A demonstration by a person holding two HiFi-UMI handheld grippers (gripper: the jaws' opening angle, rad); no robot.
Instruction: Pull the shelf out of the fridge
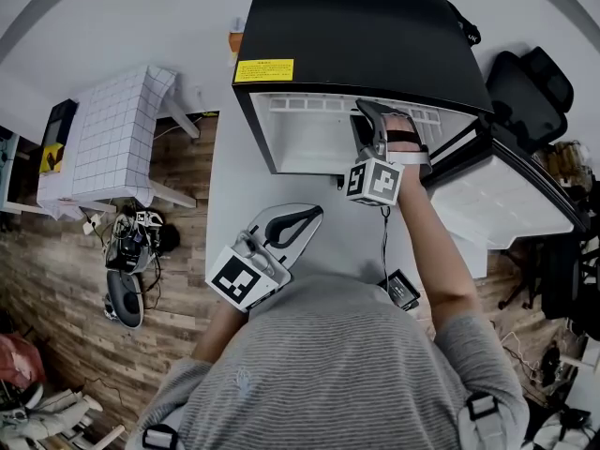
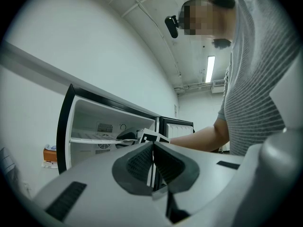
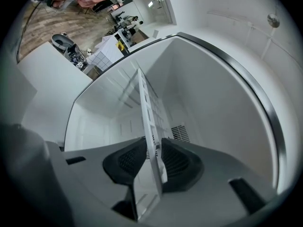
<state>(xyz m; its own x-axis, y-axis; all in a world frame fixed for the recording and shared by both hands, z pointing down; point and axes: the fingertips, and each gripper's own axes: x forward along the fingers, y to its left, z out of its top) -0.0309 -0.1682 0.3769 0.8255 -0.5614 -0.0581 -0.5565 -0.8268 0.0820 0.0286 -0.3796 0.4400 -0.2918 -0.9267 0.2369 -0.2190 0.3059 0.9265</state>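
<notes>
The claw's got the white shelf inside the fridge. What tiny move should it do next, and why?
Probably slide the right claw straight back toward the person. Its jaws look closed on the front edge of the shelf, which sits inside the open fridge, and the left claw rests shut outside.

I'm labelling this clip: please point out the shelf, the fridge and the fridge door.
shelf (image 3: 151, 126): right gripper view, its white edge.
fridge (image 1: 356, 36): head view, its black top.
fridge door (image 1: 499, 202): head view, its white inner face.
</notes>
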